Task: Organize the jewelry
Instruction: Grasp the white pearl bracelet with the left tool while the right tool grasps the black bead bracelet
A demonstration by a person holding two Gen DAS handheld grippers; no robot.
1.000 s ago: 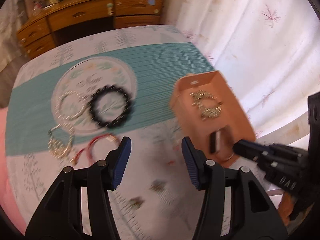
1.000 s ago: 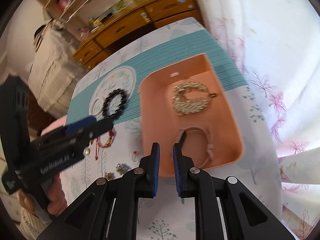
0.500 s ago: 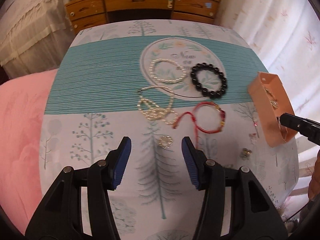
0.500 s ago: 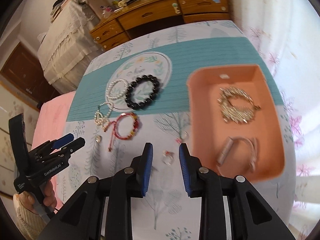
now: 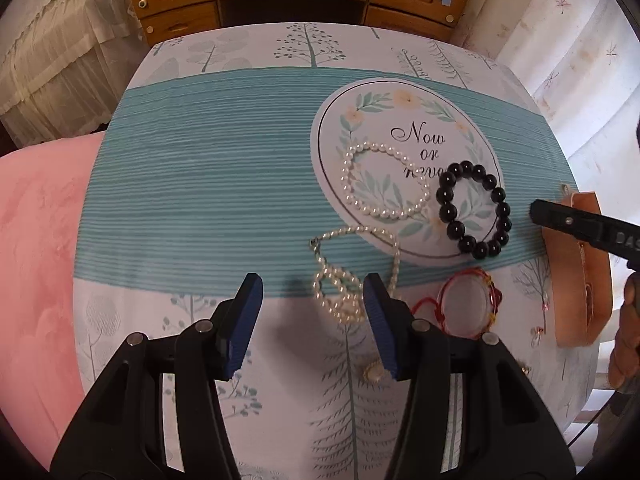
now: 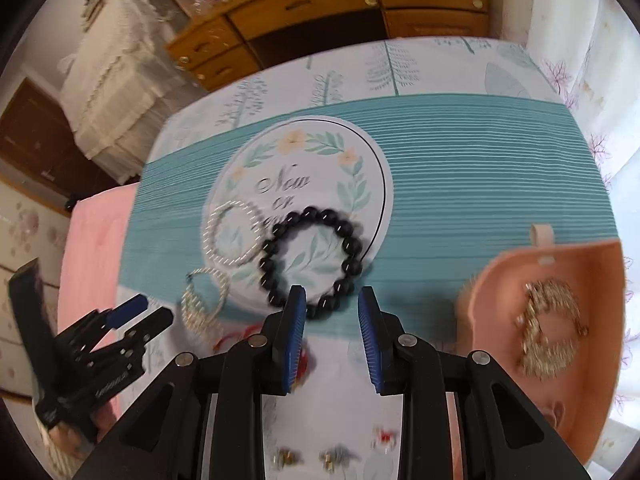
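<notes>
Both grippers, left (image 5: 312, 320) & right (image 6: 331, 334), are hanging apart, empty; only right cam is showing gold chain (image 6: 550, 334) lying inside tray (image 6: 492, 280).

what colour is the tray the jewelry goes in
Peach-orange tray, plain; it shows best in the right wrist view.

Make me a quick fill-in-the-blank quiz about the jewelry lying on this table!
1. The bracelet nearest the right gripper has beads coloured ____.
2. The gold chain lies inside the ____ tray.
3. The printed circle under the pearl bracelet begins with the word ____.

Missing words: black; orange; Now
</notes>
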